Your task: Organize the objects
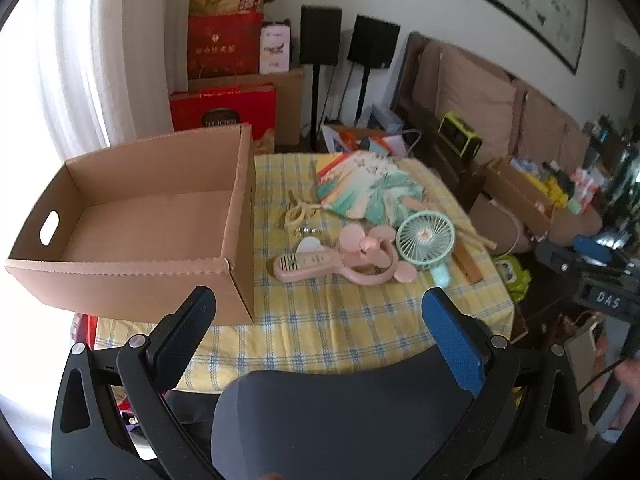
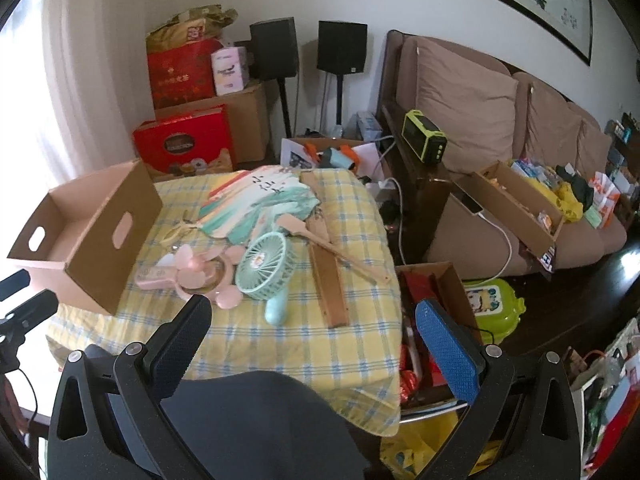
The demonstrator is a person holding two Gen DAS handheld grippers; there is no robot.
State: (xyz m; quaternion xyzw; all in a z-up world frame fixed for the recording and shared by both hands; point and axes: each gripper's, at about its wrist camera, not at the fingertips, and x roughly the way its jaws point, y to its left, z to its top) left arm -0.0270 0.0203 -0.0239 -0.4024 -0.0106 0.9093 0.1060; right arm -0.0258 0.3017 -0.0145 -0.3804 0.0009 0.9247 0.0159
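Note:
An empty cardboard box (image 1: 132, 216) (image 2: 80, 236) stands on the left of the yellow checked tablecloth (image 1: 340, 312) (image 2: 280, 344). Beside it lie a pink handheld fan (image 1: 340, 260) (image 2: 192, 272), a teal handheld fan (image 1: 424, 240) (image 2: 266, 268), a painted paper hand fan (image 1: 360, 188) (image 2: 256, 200), a wooden strip (image 2: 324, 248) and a cream loop item (image 1: 298, 212). My left gripper (image 1: 320, 300) is open and empty, above the table's near edge. My right gripper (image 2: 316, 308) is open and empty, near the front right of the table.
A dark chair back (image 1: 340, 412) (image 2: 260, 428) sits under both grippers. Red gift boxes (image 2: 184, 144) and speakers (image 2: 340, 46) stand behind the table. A brown sofa (image 2: 500, 120) with clutter is right. An open box and green toy (image 2: 492, 304) lie on the floor.

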